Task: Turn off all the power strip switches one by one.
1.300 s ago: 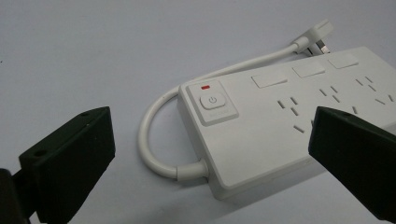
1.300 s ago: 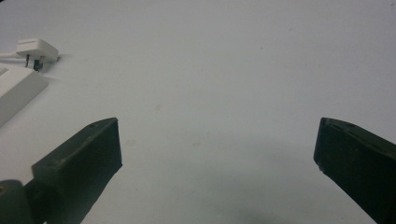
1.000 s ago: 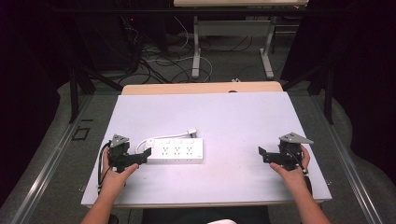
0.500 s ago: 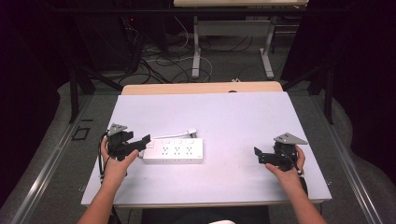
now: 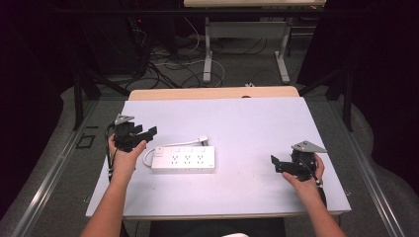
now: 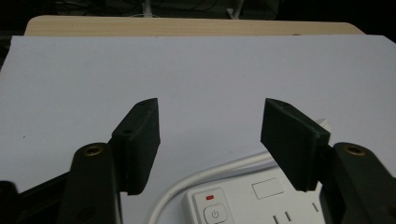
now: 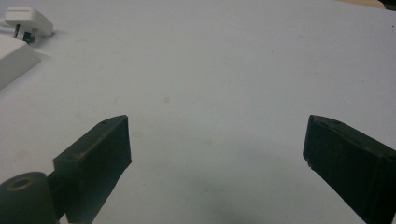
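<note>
Two black tongs (image 5: pixel 148 132) (image 5: pixel 274 163) both spread wide, empty, flanking glossy white rectangular power strip (image 5: pixel 184 159), matte table (image 5: pixel 237 123).

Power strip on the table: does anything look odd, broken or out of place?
Nothing stands out. The power strip lies flat and intact on the table, its cord looped behind it with the plug unplugged. Both grippers are open, touching nothing.

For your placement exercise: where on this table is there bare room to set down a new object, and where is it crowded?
Free: the far half of the table, beyond the plug; and the wide patch between the power strip and the right claw. Crowded: near left, where the left claw, strip and looped cable sit close together.
</note>
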{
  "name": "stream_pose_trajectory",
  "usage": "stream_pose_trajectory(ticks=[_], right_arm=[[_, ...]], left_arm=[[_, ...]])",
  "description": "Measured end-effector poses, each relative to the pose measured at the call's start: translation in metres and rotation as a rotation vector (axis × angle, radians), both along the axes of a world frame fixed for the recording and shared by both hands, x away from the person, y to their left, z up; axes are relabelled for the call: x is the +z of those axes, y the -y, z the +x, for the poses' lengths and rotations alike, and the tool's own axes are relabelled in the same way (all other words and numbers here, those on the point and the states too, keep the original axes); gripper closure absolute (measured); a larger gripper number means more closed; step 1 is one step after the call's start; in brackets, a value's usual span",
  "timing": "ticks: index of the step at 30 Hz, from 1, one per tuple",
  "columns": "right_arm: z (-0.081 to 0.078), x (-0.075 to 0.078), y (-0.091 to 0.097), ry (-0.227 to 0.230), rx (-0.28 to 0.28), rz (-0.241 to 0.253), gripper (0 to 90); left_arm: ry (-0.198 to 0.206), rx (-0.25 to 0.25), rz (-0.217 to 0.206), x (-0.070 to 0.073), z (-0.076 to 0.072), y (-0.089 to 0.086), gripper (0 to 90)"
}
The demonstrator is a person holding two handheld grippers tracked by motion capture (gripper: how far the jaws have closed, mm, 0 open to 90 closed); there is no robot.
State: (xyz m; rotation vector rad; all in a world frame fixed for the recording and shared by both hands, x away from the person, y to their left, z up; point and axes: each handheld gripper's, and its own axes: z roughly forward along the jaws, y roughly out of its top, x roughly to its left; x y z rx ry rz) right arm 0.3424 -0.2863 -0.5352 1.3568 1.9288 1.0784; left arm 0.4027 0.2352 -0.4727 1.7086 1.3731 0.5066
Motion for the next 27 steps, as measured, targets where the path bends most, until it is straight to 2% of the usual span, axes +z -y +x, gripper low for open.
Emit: stream_pose_trajectory(ticks=[4, 10, 12, 15, 20, 23, 25, 26, 27], right_arm=[[0.001, -0.001, 0.001, 0.000, 0.005, 0.004, 8.2], [0.001, -0.001, 0.001, 0.009, -0.004, 0.005, 8.2], [0.002, -0.002, 0.001, -0.006, 0.005, 0.008, 8.2], [0.003, -0.003, 0.001, -0.016, 0.007, 0.001, 8.2], [0.003, -0.002, 0.001, -0.005, 0.015, 0.001, 8.2], [0.003, -0.002, 0.001, 0.002, 0.011, 0.000, 8.2], [0.003, -0.002, 0.002, -0.005, 0.017, -0.005, 8.2], [0.003, -0.002, 0.002, -0.005, 0.017, -0.005, 8.2], [0.003, -0.002, 0.003, -0.001, 0.021, -0.001, 8.2]], left_arm=[[-0.001, -0.005, -0.016, 0.004, 0.007, -0.001, 43.1], [0.028, -0.010, -0.030, 0.007, 0.009, -0.007, 44.5], [0.012, -0.009, -0.031, 0.008, 0.008, -0.009, 44.5], [0.020, 0.002, -0.028, 0.010, 0.005, -0.011, 45.4], [0.019, 0.016, -0.018, 0.012, 0.002, -0.013, 45.3], [-0.001, -0.007, -0.018, 0.011, 0.002, -0.012, 46.2], [-0.008, -0.011, 0.010, 0.010, 0.002, -0.009, 46.2], [0.000, -0.010, 0.022, 0.008, 0.002, -0.007, 46.2], [-0.013, -0.017, 0.039, 0.008, 0.002, -0.005, 46.1]])
